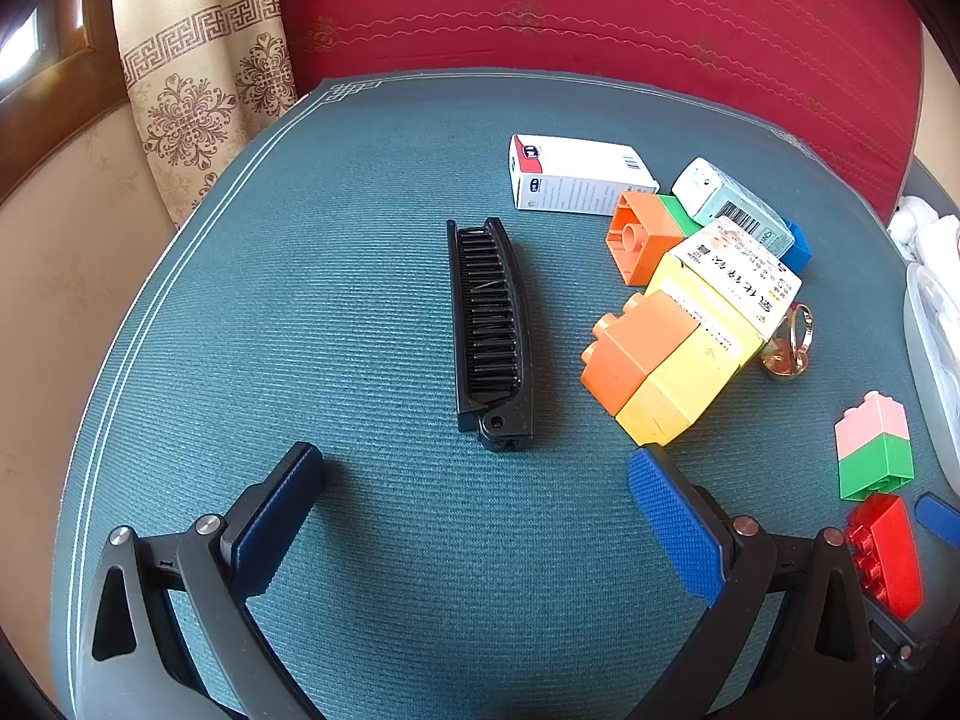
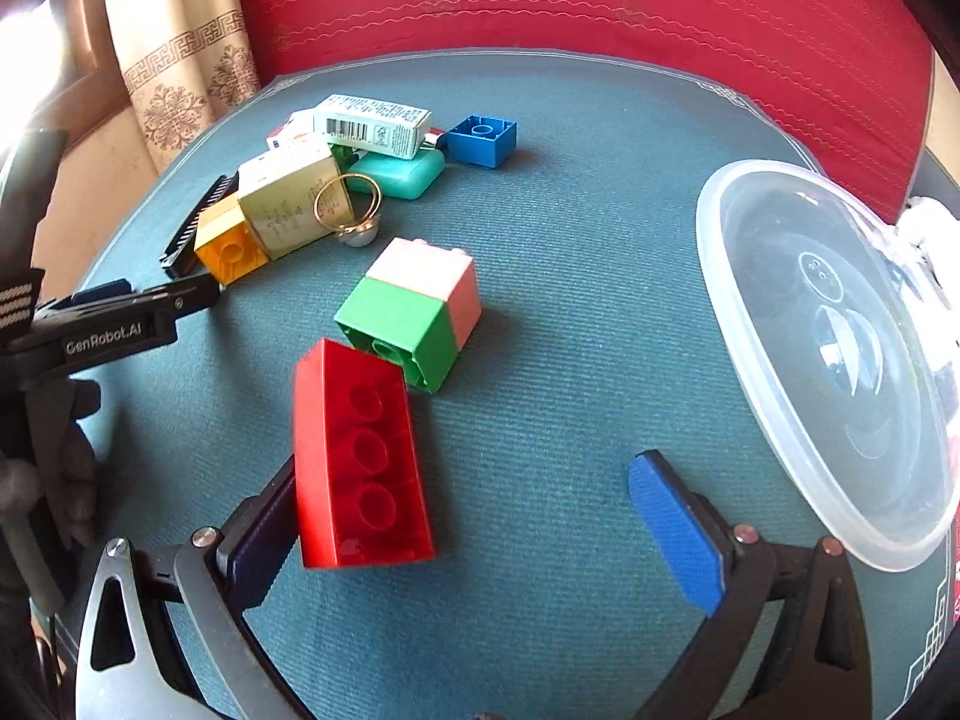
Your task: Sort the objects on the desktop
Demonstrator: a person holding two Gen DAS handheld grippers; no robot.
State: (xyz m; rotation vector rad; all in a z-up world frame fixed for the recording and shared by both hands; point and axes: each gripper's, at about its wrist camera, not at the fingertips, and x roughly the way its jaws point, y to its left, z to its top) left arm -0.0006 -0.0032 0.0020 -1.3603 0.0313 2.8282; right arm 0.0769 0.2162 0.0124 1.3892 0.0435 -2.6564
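A black folding comb (image 1: pixel 489 330) lies on the teal mat (image 1: pixel 360 240), just ahead of my left gripper (image 1: pixel 474 480), which stands open and empty. To its right is a heap: a white and red box (image 1: pixel 576 177), an orange brick (image 1: pixel 639 237), a yellow box (image 1: pixel 720 294) and a gold ring (image 1: pixel 789 342). My right gripper (image 2: pixel 468 510) is open too. A red brick (image 2: pixel 360 462) lies on its side between its fingers, against the left one. Just beyond sits a pink and green brick (image 2: pixel 414 312).
A clear plastic bowl (image 2: pixel 840 348) stands at the mat's right edge, close to my right gripper. A blue brick (image 2: pixel 483 138) and a teal case (image 2: pixel 399 174) lie at the back. Red cloth (image 1: pixel 600 18) and a curtain (image 1: pixel 198 96) bound the far side.
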